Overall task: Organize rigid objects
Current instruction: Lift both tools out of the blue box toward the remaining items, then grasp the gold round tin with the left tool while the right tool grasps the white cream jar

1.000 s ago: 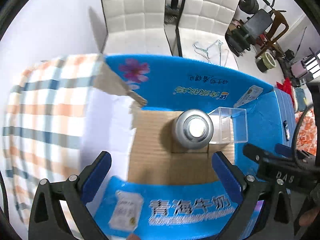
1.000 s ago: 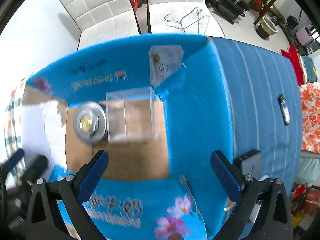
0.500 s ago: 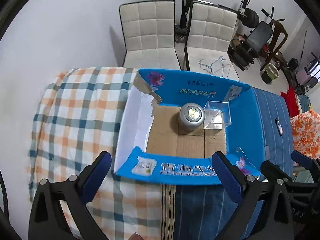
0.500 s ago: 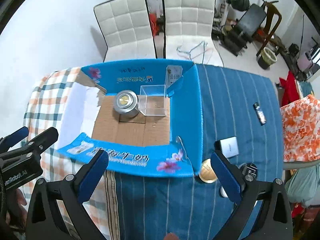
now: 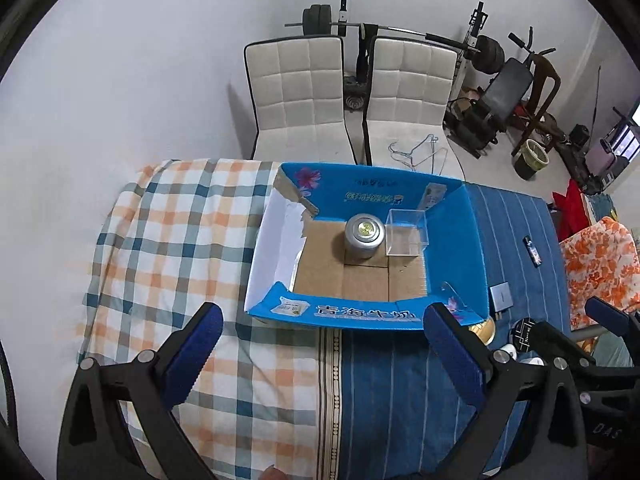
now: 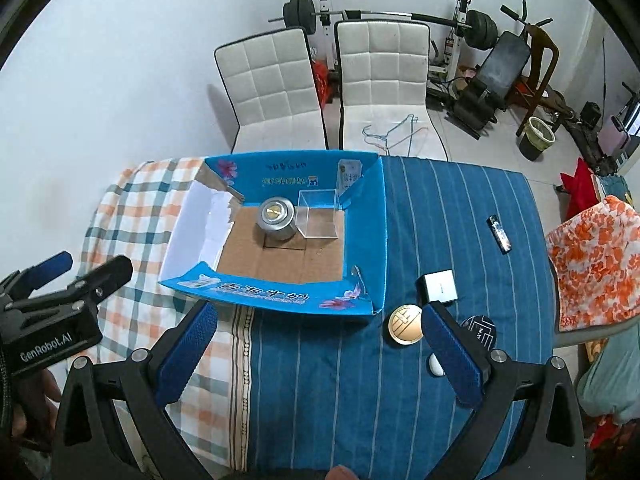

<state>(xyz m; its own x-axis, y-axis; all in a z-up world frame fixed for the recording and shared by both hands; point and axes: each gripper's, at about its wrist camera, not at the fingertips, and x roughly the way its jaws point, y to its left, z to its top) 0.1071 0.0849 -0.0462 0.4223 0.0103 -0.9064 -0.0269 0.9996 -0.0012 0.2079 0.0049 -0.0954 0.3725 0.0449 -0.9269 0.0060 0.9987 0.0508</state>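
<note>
my left claw [image 5: 320,356] spread wide, holding nothing | my right claw [image 6: 316,352] same, gaping over the blue striped cloth [image 6: 440,208] | open blue cardboard box [image 6: 366,240] holds a silver round metal tin [image 6: 276,218] standing upright, axis vertical, lid up, touching a clear square plastic box [image 6: 318,220] on its right, open side up

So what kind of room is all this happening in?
Most likely a room in someone's home that doubles as a gym: a barbell rack and weight bench stand along the wall, two white padded chairs sit behind the cloth-covered table, and clothes hangers lie on one seat.
</note>
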